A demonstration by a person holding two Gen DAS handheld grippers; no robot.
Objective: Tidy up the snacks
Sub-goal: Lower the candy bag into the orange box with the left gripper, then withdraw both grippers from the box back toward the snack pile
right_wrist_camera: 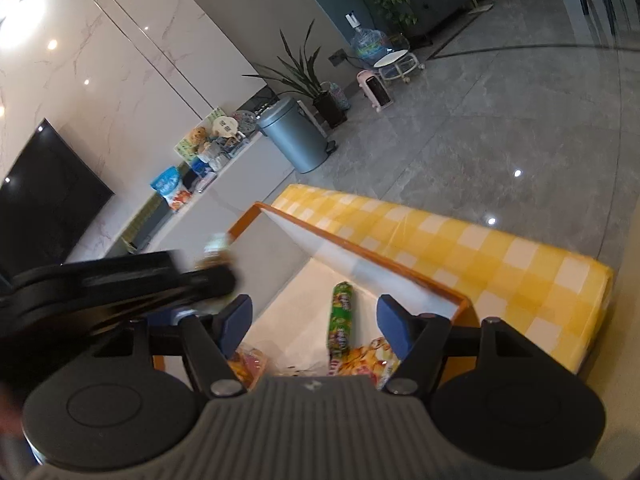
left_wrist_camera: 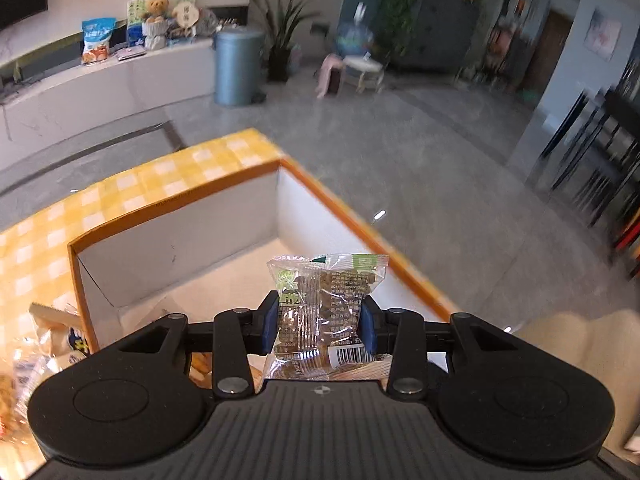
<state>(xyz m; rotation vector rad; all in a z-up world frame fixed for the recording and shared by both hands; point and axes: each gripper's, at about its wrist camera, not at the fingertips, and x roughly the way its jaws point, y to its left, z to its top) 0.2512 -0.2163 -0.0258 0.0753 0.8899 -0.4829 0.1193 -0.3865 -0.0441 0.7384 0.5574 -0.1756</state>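
left tongs (left_wrist_camera: pixel 318 322) pinch a clear packet (left_wrist_camera: pixel 326 300) over the box (left_wrist_camera: pixel 372 236), lower centre. right tongs (right_wrist_camera: pixel 316 322) gape empty above a green tube (right_wrist_camera: pixel 340 320) already inside. more packets (left_wrist_camera: pixel 52 340) wait outside, lower left.

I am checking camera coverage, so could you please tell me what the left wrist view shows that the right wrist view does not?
Only the left wrist view shows the clear snack packet clamped flat in the left hand-held gripper, label readable. Only the right wrist view shows the green snack tube lying inside the box, beneath the open right hand-held gripper. Both show the orange-rimmed box on the yellow checked cloth.
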